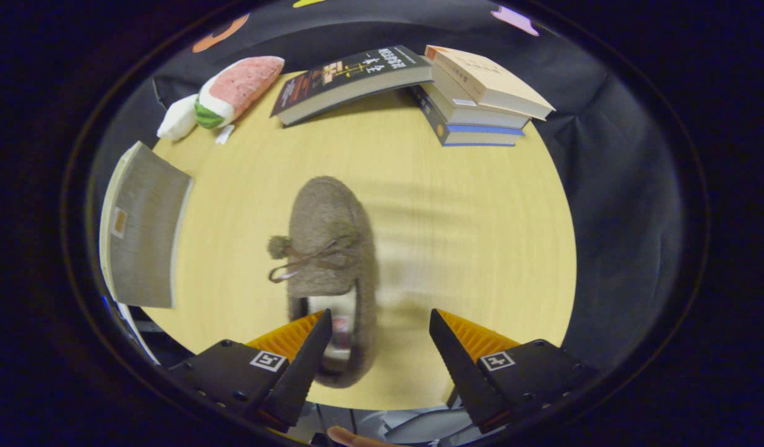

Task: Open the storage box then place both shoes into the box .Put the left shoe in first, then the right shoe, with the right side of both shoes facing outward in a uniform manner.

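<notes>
From where I stand the jaws hang wide apart and empty above the heel of a furry brown slipper, which lies toe-away on the wooden surface, its heel just under the left finger; this shoe is clearly not yet packed, and I cannot tell whether the grey box standing at the left edge is open or holds the other shoe. There is bare surface to the right of the slipper and between it and the box, while the books and a plush toy sit well beyond, along the far edge.
</notes>
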Tool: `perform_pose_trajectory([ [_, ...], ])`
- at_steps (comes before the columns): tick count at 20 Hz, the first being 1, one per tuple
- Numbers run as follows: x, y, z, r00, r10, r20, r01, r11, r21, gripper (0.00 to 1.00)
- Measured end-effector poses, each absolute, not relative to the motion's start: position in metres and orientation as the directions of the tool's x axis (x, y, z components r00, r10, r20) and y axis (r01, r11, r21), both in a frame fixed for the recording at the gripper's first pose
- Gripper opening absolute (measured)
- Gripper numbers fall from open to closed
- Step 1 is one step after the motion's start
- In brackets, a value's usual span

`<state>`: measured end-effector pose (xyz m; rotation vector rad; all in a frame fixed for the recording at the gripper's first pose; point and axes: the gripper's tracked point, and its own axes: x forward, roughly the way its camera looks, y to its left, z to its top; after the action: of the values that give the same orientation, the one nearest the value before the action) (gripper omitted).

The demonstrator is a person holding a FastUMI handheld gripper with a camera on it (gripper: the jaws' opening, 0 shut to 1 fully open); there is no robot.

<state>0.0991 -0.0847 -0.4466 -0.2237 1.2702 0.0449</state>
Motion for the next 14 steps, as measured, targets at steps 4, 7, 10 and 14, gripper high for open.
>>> perform_pose_trajectory([
  [4,0.106,-0.09,-0.468,0.291,-0.059,-0.955,-0.183,0.976,-0.117,0.88],
  [7,0.106,-0.084,-0.48,0.252,0.018,-0.968,-0.156,0.987,-0.023,0.55],
  [10,0.101,-0.076,-0.487,0.23,0.078,-0.97,-0.135,0.99,0.047,0.27],
  [14,0.105,-0.075,-0.477,0.227,0.15,-0.962,-0.11,0.986,0.127,0.06],
])
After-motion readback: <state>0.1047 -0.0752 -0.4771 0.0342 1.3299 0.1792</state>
